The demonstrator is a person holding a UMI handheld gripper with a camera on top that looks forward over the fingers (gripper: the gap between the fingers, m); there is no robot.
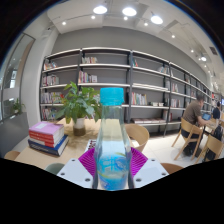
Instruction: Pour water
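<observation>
A clear plastic water bottle [112, 140] with a blue cap and a blue label stands upright between my fingers. My gripper [112, 163] is shut on it, with a purple pad [89, 160] pressed to its left side and the other pad [136, 160] to its right. The bottle is held up well above the table, so its lower end is hidden below the fingers. No cup or other vessel shows in the gripper view.
A wooden table [45, 155] lies below at the left, with a stack of books [48, 136] and a potted plant [78, 103]. Wooden chairs [138, 133] stand behind. Long bookshelves [130, 80] line the far wall. A person [192, 112] sits at the right.
</observation>
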